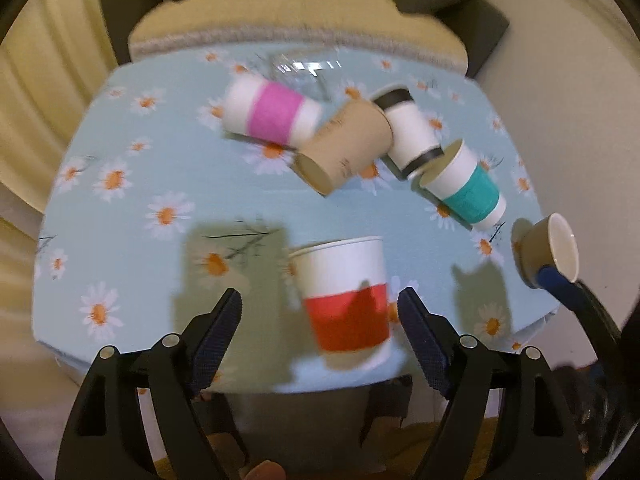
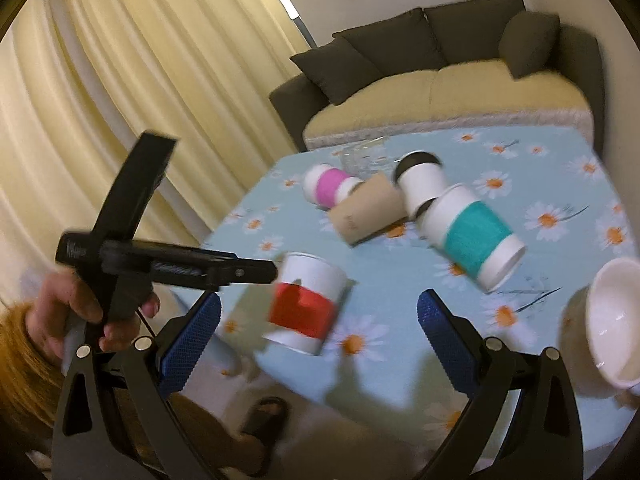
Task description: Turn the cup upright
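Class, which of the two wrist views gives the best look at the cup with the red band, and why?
The left wrist view: the red-banded cup stands upright, rim up, between the open left gripper fingers, nearly centred. The right wrist view shows the same cup smaller, tilted by the lens and blurred, beside the other gripper's tip.

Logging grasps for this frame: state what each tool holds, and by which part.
Nothing is held. The left tool is open, with gaps on both sides of the red-banded cup. The right tool is open too, gripping nothing.
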`<state>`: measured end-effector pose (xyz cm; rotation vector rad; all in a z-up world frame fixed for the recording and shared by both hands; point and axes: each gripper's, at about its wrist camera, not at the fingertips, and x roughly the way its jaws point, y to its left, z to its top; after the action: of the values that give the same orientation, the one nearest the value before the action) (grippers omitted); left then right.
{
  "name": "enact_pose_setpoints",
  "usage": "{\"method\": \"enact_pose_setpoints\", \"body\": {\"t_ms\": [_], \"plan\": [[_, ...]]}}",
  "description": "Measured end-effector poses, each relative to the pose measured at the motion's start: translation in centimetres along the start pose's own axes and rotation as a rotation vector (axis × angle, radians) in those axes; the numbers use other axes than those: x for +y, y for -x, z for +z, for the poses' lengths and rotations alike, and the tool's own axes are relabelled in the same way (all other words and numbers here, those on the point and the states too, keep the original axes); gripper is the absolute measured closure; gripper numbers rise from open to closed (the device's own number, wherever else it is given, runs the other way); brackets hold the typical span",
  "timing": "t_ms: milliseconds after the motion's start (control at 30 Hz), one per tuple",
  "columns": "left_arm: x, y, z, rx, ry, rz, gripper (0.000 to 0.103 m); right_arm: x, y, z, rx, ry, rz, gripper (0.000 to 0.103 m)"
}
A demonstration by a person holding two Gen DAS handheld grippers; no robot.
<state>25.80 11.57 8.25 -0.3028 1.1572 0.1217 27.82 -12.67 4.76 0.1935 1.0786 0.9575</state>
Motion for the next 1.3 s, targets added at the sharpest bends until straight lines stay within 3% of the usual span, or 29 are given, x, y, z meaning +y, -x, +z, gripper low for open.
{"method": "enact_pose_setpoints", "body": {"t_ms": [67,300,500,633,767,867,933,1167,1300], "plan": [[1.7,1.9,-1.3,-0.051,0.027,-0.020,0.025,0.2,-1.3,0.5,0.053,-0.035,0.012,0.005],[5.9,4.7,-5.9,-0.158,0.090,-0.081,0.025,1.0,-7.1,2.6,0.257,-0.082,-0.075,0.005],[7.6,3.8,-9.7,-0.192,0.114,-0.137,0.025,1.9,-13.3,3.5,0.444,-0.098,-0.194,0.006],[8.5,2.9,-11.5,-0.213,0.128,-0.187,0.025,2.4,-15.8,3.9,0.506,-0.105,-0.268,0.014],[9.7,2.0,-12.4,-0.191,0.161,-0.235,0.025,2.5,-17.9,3.3,0.581,-0.119,-0.354,0.015],[10.3,1.9,-12.7,-0.198,0.161,-0.255,0.025,2.2,-18.7,3.1,0.602,-0.128,-0.390,0.025],[10.7,1.8,-12.8,-0.197,0.170,-0.262,0.025,2.1,-19.2,3.2,0.611,-0.139,-0.407,0.037],[11.1,1.9,-12.9,-0.202,0.164,-0.278,0.025,2.8,-18.8,3.2,0.609,-0.158,-0.437,0.038],[11.2,2.2,-13.0,-0.214,0.168,-0.289,0.025,5.3,-16.0,3.9,0.471,-0.061,-0.458,0.038]]}}
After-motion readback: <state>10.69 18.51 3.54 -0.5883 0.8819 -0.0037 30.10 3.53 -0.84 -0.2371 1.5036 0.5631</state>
